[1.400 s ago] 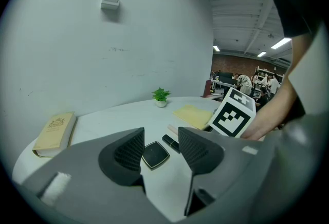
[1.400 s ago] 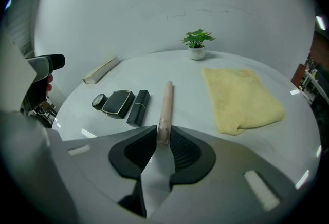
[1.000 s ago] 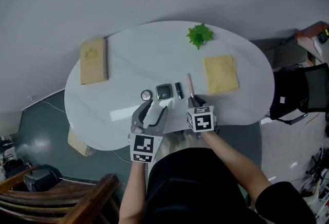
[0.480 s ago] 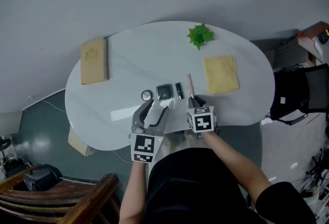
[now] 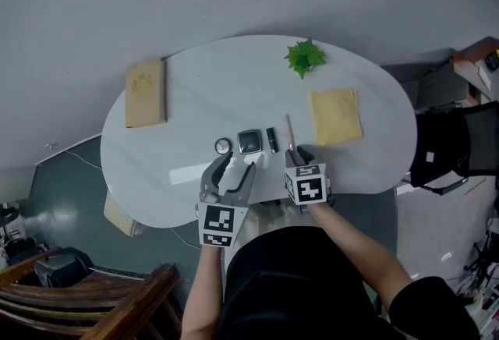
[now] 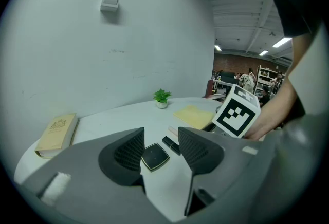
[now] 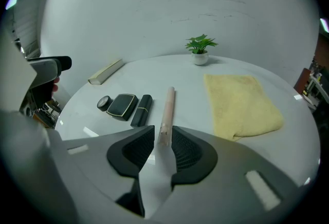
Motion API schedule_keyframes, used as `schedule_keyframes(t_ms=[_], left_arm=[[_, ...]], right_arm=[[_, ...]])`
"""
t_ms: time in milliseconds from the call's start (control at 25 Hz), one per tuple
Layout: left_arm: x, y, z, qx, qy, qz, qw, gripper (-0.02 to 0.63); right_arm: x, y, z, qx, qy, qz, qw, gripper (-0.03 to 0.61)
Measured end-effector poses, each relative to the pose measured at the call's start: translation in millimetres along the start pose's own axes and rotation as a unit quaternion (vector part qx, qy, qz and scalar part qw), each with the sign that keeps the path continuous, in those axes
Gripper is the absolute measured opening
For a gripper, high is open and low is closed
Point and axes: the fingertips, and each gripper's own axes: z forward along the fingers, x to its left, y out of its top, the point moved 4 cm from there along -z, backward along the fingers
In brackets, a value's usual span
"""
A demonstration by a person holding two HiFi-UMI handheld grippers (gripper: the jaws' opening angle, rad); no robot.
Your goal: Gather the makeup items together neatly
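On the white table (image 5: 210,97), a round compact (image 5: 223,146), square compact (image 5: 249,141), lipstick (image 5: 271,138) and pink tube (image 5: 288,130) sit in a row near the near edge. The yellow cloth (image 5: 336,115) lies to the right, the book (image 5: 146,92) to the far left and the plant (image 5: 305,56) at the far side.

Person: black short-sleeved top (image 5: 296,284), forearms bare.
Left gripper (image 5: 236,167): light grey moulded plastic shell; black ribbed left pads (image 6: 128,150); white left cube (image 5: 217,223) printed with black square markers.
Right gripper (image 5: 292,151): same grey shell; black ribbed right pads (image 7: 136,152); matching right cube (image 5: 306,184).
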Motion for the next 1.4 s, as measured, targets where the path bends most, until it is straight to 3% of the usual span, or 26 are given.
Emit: schedule_keyframes(t_ms=[840, 1200, 1400], left_arm=[[5, 23, -6, -0.037, 0.008, -0.002, 0.9993, 0.206], [12, 47, -10, -0.068, 0.013, -0.007, 0.9976, 0.206], [15, 60, -14, -0.087, 0.019, -0.013, 0.9960, 0.199]], right_arm=[[7, 63, -54, -0.091, 0.013, -0.081, 0.992, 0.107], [17, 103, -80, -0.139, 0.025, -0.122, 0.982, 0.094], [24, 122, -96, -0.164, 0.053, -0.145, 0.974, 0.079]])
